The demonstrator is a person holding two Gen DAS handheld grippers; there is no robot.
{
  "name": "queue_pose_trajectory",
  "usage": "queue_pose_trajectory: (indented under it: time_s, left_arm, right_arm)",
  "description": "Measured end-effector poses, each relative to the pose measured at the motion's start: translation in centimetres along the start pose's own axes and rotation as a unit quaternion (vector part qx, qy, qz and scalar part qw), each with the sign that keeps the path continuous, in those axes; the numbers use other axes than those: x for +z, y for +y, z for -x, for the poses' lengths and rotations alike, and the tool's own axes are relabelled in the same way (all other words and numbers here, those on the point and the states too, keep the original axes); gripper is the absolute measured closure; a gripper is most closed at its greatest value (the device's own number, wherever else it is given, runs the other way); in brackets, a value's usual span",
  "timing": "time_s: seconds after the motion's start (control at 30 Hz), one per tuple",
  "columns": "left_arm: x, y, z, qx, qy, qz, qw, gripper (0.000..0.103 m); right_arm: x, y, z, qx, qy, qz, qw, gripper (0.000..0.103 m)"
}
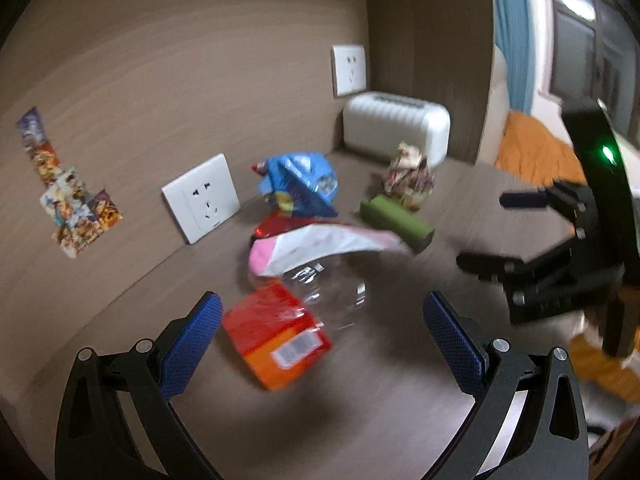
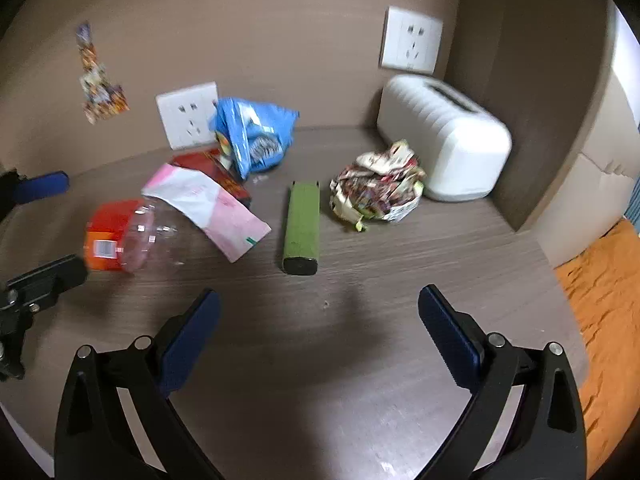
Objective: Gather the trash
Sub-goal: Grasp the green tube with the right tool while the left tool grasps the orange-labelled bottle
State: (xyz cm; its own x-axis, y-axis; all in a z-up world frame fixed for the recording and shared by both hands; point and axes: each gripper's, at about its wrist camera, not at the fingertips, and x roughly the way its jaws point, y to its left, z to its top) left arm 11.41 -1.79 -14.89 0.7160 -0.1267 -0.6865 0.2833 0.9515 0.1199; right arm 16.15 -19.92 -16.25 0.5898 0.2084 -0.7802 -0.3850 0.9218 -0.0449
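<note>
Between the wide-spread fingers of the left gripper (image 1: pixel 320 336), just ahead of the pads, lies a clear plastic bottle (image 1: pixel 288 320) with an orange-red label; nothing is held. This looks like the approach to a first pickup, calling next for an advance and a squeeze on the bottle. The right gripper (image 2: pixel 320 320) is equally wide and empty, the green box (image 2: pixel 302 228) well ahead of its fingertips. Only the right view shows the crumpled paper wad (image 2: pixel 376 186) unobstructed beside the white toaster (image 2: pixel 444 136).

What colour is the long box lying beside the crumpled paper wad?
Olive green with a dark end; the long box shows best in the right wrist view.
</note>
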Motion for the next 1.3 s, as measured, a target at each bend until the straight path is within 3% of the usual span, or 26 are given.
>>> queue_pose_trajectory:
  time_s: [0.2, 0.37, 0.47, 0.57, 0.63, 0.7, 0.8, 0.87, 0.93, 1.07, 1.3]
  left_arm:
    - [-0.2, 1.9, -3.3, -0.029, 0.024, -0.05, 0.998, 0.005]
    - [-0.2, 1.9, -5.8, -0.077, 0.051, -0.088, 0.9918, 0.006]
    - [-0.5, 2.0, -6.7, -0.104, 0.065, -0.089, 0.9884, 0.016]
    - [-0.5, 2.3, -7.0, -0.125, 0.065, -0.079, 0.9868, 0.02]
    - [-0.3, 2.3, -7.0, -0.142, 0.063, -0.072, 0.9852, 0.027]
    - [-0.2, 2.1, -7.0, -0.149, 0.063, -0.069, 0.9845, 0.027]
    - [-0.2, 2.0, -6.7, -0.149, 0.061, -0.059, 0.9852, 0.029]
    - [0.1, 2.3, -6.0, -0.153, 0.049, -0.043, 0.9861, 0.044]
    - [0.5, 2.7, -5.3, -0.162, 0.052, -0.018, 0.9852, 0.048]
    - [0.2, 2.7, -5.3, -0.156, 0.053, -0.008, 0.9863, 0.048]
    - [0.0, 1.0, -5.6, -0.099, 0.058, -0.057, 0.9918, 0.046]
  right_arm:
    - [0.7, 0.4, -3.5, -0.009, 0.033, 0.0, 0.999, 0.005]
    - [1.3, 0.6, -5.6, -0.014, 0.056, 0.0, 0.998, 0.02]
    - [1.7, 0.5, -6.1, -0.005, 0.054, -0.013, 0.998, 0.027]
    - [2.3, 0.3, -6.4, 0.011, 0.055, -0.028, 0.998, 0.043]
    - [2.5, 0.2, -6.4, 0.012, 0.054, -0.03, 0.998, 0.065]
    - [2.7, 0.0, -6.3, 0.024, 0.056, -0.038, 0.997, 0.076]
    - [2.5, -0.3, -5.9, 0.028, 0.055, -0.053, 0.997, 0.076]
    - [2.2, -0.4, -5.2, 0.027, 0.052, -0.055, 0.997, 0.076]
    - [1.8, -0.8, -3.8, 0.032, 0.045, -0.06, 0.997, 0.076]
    - [0.8, -1.1, -2.0, 0.036, 0.04, -0.056, 0.997, 0.076]
    - [-0.5, -1.2, -0.3, 0.043, 0.038, -0.055, 0.997, 0.076]
